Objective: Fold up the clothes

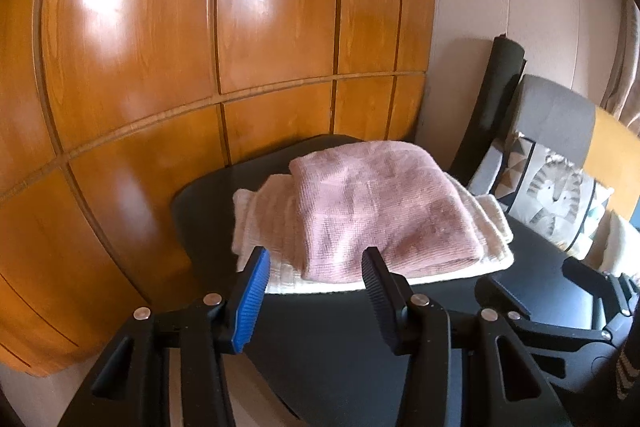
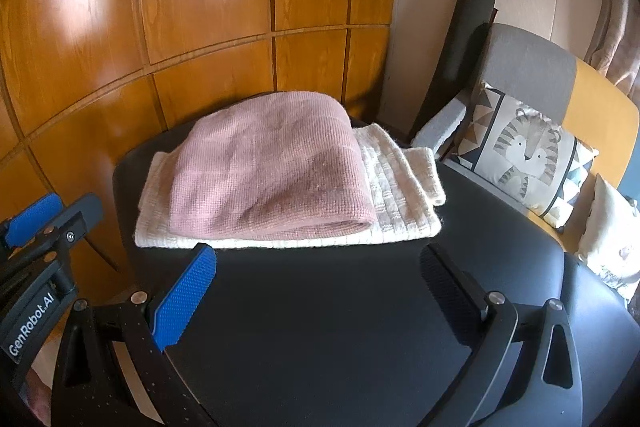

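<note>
Resting folded: pink cloth (image 2: 272, 167) atop white cloth (image 2: 396, 195); both grippers empty, spread.

There were 2 folded cloths just ahead of the jaws: 1 pink cloth (image 2: 272, 171) stacked on 1 cream cloth (image 2: 400, 187). 1 black table (image 2: 320, 307) lay under the jaws. 2 grippers showed, the left gripper (image 1: 316, 263) and the right gripper (image 2: 320, 259). Beyond the jaws to the right sat 1 tiger cushion (image 2: 524, 163) and 1 chair (image 2: 532, 67).
</note>
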The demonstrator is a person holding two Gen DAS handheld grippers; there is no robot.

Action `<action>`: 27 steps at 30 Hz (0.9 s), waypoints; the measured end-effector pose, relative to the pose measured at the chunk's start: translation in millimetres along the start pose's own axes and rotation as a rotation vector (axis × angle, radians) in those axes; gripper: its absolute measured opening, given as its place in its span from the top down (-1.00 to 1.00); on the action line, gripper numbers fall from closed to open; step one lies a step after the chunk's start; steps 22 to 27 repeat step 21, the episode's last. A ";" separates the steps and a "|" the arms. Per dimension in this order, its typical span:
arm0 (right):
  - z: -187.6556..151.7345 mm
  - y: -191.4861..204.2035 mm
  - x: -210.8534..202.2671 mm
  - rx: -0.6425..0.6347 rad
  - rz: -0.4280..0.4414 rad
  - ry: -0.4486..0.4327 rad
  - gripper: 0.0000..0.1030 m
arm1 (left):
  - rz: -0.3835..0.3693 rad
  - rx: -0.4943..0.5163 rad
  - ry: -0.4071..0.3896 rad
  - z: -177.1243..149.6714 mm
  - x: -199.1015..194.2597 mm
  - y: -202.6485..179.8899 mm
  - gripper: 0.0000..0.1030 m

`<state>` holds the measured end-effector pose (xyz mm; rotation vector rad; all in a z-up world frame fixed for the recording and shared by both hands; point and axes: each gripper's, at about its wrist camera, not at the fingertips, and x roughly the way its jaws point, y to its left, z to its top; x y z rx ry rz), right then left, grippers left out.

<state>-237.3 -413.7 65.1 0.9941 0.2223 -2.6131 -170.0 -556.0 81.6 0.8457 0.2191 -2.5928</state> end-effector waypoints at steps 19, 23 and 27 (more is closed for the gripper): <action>-3.5 -5.7 7.2 0.020 0.005 0.016 -1.00 | 0.013 -0.028 -0.042 -4.3 2.5 0.9 0.42; -3.8 -6.3 7.7 0.022 0.006 0.017 -1.00 | 0.011 -0.026 -0.033 -3.9 4.3 1.1 0.42; -3.8 -6.3 7.7 0.022 0.006 0.017 -1.00 | 0.011 -0.026 -0.033 -3.9 4.3 1.1 0.42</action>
